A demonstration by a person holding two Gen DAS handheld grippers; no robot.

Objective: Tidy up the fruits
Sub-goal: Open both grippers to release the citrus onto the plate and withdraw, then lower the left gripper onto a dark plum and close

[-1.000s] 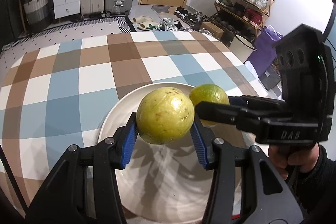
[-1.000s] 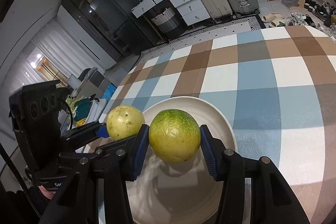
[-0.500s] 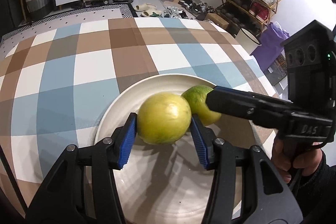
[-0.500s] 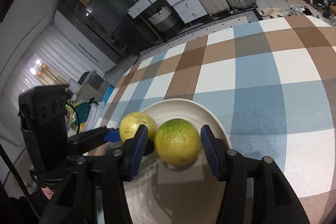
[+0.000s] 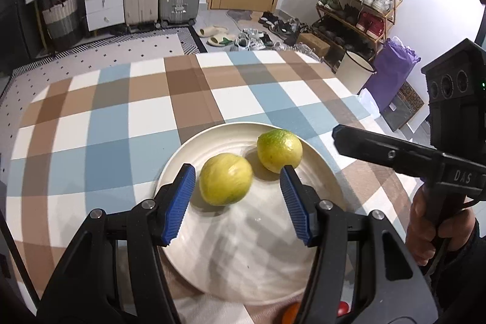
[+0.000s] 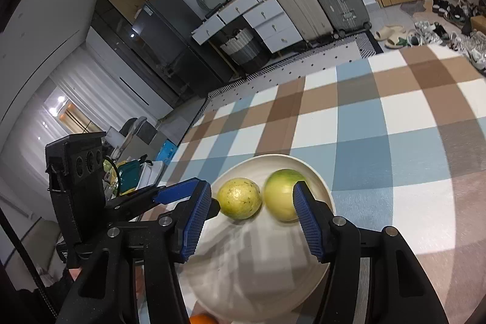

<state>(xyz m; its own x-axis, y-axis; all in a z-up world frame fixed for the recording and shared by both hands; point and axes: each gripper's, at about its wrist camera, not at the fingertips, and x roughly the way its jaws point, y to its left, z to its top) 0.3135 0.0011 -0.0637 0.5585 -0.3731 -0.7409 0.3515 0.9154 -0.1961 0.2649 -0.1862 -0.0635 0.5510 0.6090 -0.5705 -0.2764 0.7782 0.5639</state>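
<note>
Two round fruits lie side by side on a cream plate [image 5: 212, 263] on the checked tablecloth. The yellow fruit [image 5: 225, 179] lies free between the spread blue pads of my left gripper [image 5: 237, 202], which is open and pulled back toward me. The greener fruit [image 5: 279, 150] lies to its right. In the right wrist view my right gripper [image 6: 252, 220] is open just behind the greener fruit [image 6: 281, 195], the yellow fruit [image 6: 240, 198] lies left of it, and both rest on the plate [image 6: 249, 287].
An orange fruit [image 6: 203, 319] and something red [image 5: 342, 308] peek out at the plate's near edge. The right gripper's body [image 5: 410, 160] reaches in from the right. The table edge lies far and right; suitcases, drawers and a shoe rack stand beyond.
Both grippers lowered their fruits onto the plate, opened and drew back. The fruits now lie free on the plate.
</note>
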